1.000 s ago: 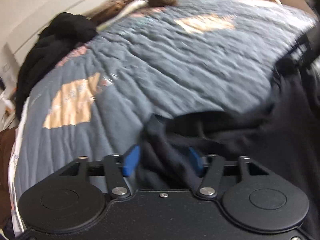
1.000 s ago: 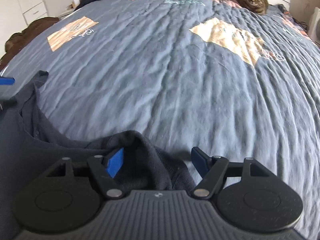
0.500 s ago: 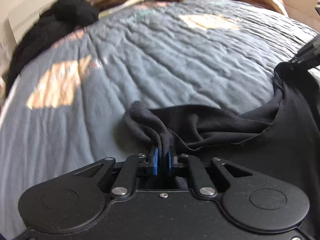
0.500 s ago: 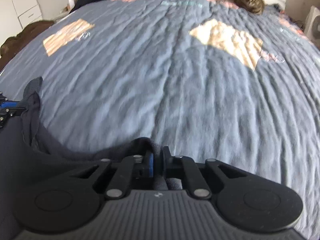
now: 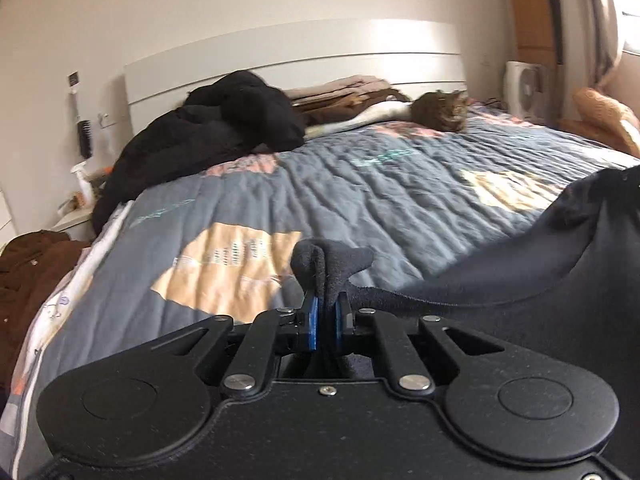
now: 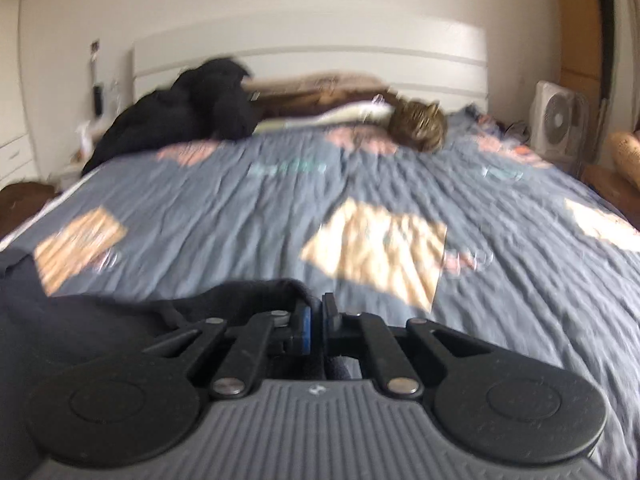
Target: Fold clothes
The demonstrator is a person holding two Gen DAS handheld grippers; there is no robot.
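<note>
Now, left gripper [image 5: 325, 322]: pinched tight on one edge of the dark soft cloth garment [image 5: 520, 280].
Right gripper [image 6: 314, 328]: pinched tight on another edge.
Garment: hanging between both, over the near end of the grey quilted bed cover [image 6: 248, 208].
Do it well: lift both edges evenly, keep the cloth flat.
Count: two grippers, one held garment, one black clothes pile [image 5: 208, 132], one striped cat [image 5: 440, 112].

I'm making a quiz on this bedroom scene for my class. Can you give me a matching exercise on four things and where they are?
Things:
1. cat
2. black clothes pile
3. box fan
4. dark garment

Places:
A. pinched in both tongs
B. beside the bed, far right
C. on the bed near the headboard, right of the pile
D. heaped at the bed's far left corner

Pairs: 1-C, 2-D, 3-B, 4-A
</note>
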